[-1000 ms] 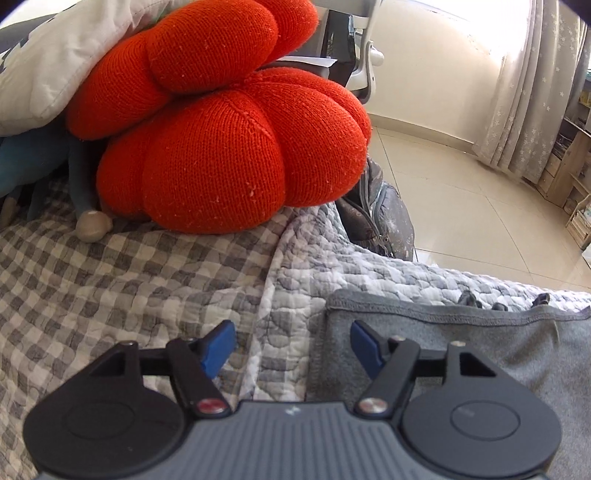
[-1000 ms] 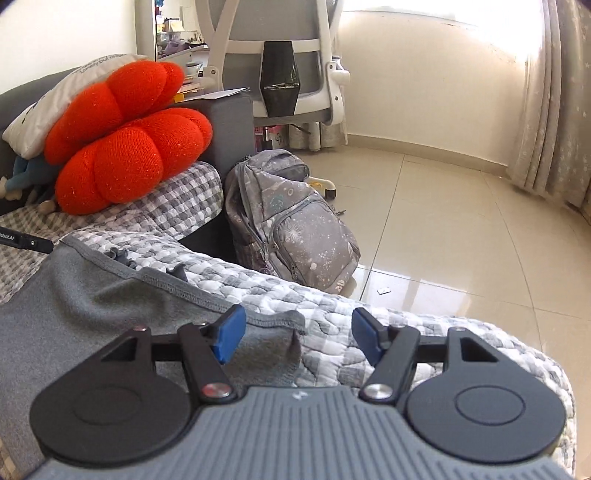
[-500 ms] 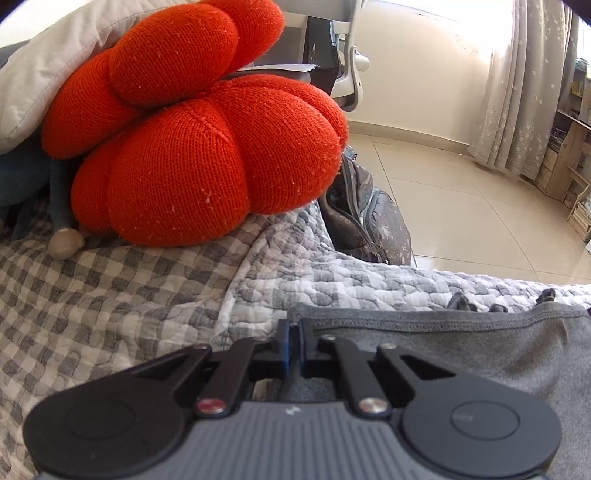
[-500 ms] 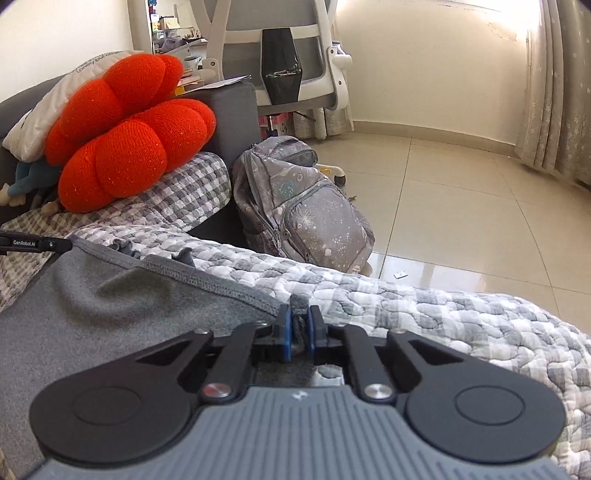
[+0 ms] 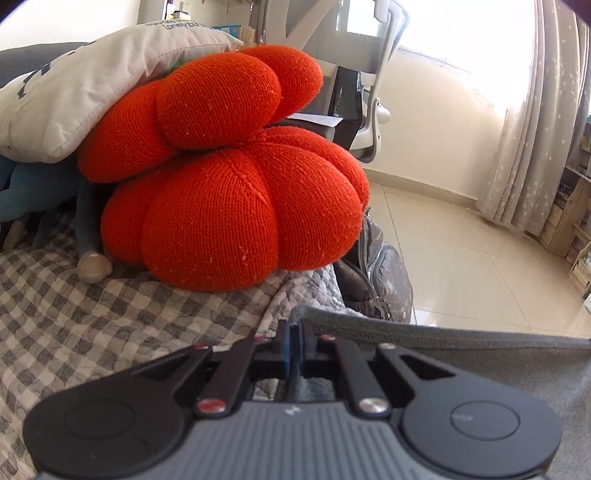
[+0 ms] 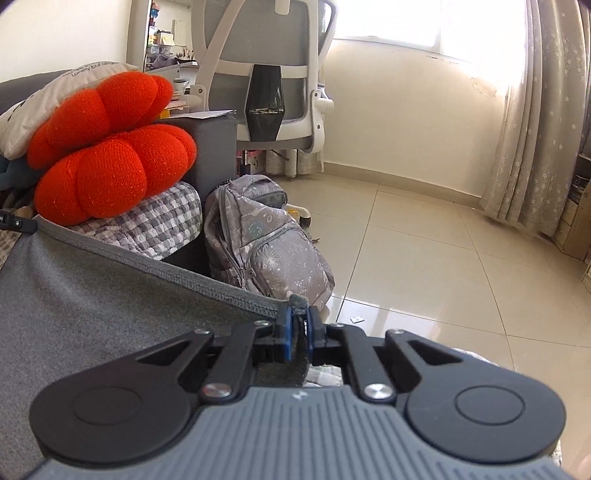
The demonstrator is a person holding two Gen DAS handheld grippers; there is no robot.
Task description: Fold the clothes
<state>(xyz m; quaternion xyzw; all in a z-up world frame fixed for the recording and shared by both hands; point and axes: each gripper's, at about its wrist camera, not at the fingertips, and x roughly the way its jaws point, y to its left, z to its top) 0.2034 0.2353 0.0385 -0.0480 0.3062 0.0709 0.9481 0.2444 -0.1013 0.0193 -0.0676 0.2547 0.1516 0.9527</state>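
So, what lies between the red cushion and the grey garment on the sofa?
In the left wrist view, only the checked quilt lies between the red cushion and the grey garment.

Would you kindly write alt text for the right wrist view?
The right hand-held gripper pinches the hemmed corner of a grey garment stretched tight. Behind sit an orange knit cushion, a grey backpack and an office chair.

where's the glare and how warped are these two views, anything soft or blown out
Left wrist view: the window is blown out white, the curtain bows from fisheye, the orange cushion is sharp, and the left gripper body near the lens looks soft. Right wrist view: the window is overexposed, sunlight glares off the floor tiles, and the grey garment stays evenly lit.
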